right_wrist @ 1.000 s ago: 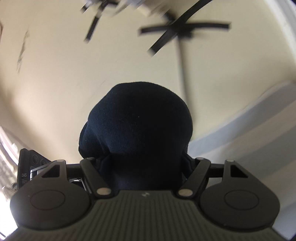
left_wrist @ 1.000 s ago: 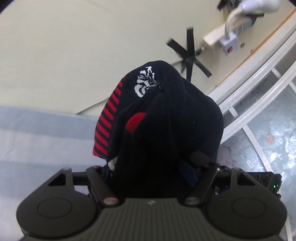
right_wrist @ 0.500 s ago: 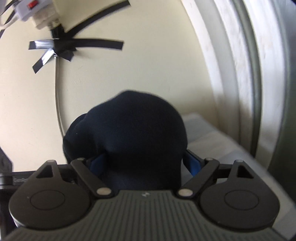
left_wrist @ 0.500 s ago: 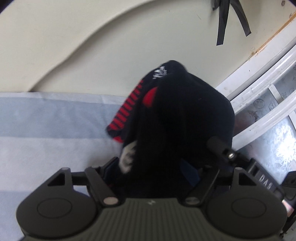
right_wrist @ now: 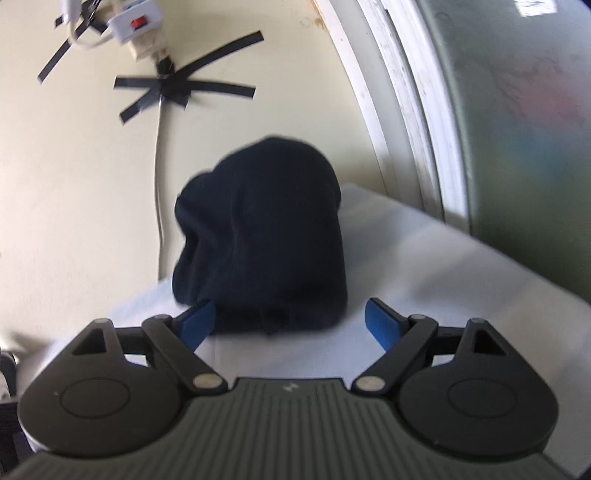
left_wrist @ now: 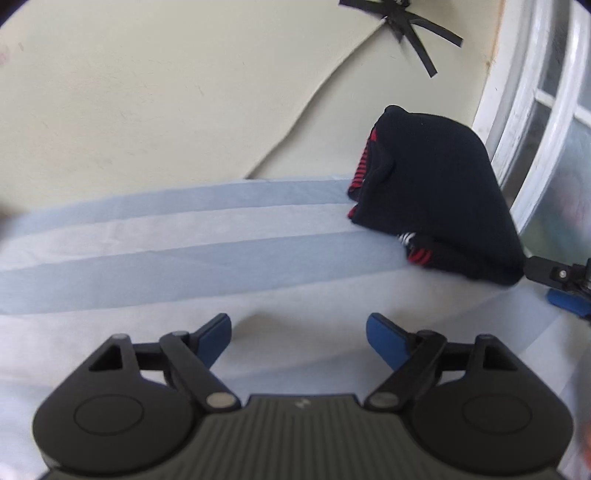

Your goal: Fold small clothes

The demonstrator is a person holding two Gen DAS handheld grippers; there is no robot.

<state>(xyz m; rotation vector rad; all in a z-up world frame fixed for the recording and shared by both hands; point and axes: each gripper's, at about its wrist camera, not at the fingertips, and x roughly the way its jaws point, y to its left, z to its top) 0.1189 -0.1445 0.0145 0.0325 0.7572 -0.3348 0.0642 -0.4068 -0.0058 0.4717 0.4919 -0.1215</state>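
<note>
Two grippers face one folded dark navy garment (left_wrist: 439, 192) lying on a tabletop covered by a pale blue-and-white striped cloth (left_wrist: 184, 236). Left gripper (left_wrist: 298, 334): fingers (left_wrist: 216, 334) spread wide and opening further, nothing between them, only bare cloth. The garment lies ahead of these fingers and off to their right, well clear of them; red-and-navy striped edging shows along its left side and a small white-striped patch at its near corner. Just past the garment's right end, the tips of the other gripper enter the left wrist view at its edge. Right gripper (right_wrist: 290, 325): fingers (right_wrist: 384, 325) likewise spread wide, holding nothing. The garment (right_wrist: 262, 236) sits directly ahead of them as a rounded bundle; its near edge lies about level with the fingertips. The left fingertip appears close against the fabric, though blur leaves contact uncertain, and the right fingertip stands apart from it. Beyond the garment rises a cream wall (left_wrist: 147, 92) bearing crossed strips of black tape (right_wrist: 173, 90), a white power strip (right_wrist: 138, 27) and a thin cable (right_wrist: 159, 177) running down. A white window frame (right_wrist: 402, 110) stands to the right of the fingers.
</note>
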